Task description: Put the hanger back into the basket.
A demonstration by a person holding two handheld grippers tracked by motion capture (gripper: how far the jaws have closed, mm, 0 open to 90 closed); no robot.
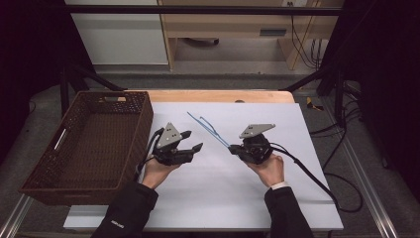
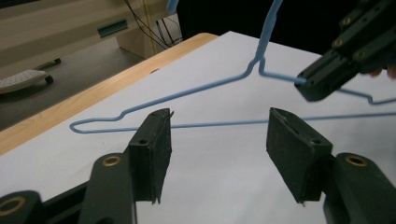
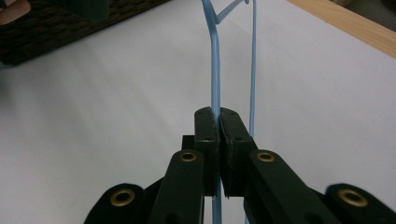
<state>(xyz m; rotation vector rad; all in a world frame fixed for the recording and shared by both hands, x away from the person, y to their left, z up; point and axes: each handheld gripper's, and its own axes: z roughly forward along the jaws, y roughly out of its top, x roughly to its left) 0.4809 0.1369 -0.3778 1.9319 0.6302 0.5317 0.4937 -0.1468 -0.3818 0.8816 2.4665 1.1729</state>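
jaws on unlabelled blue hanger (image 3: 215, 60)

One blue hanger (image 1: 208, 128), one wicker basket (image 1: 143, 121), two grippers

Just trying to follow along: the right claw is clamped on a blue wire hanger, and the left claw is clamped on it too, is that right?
Not quite. The right claw is clamped on the blue wire hanger, but the left claw stands open with nothing between its jaws; the hanger lies beyond them. The left gripper view shows this.
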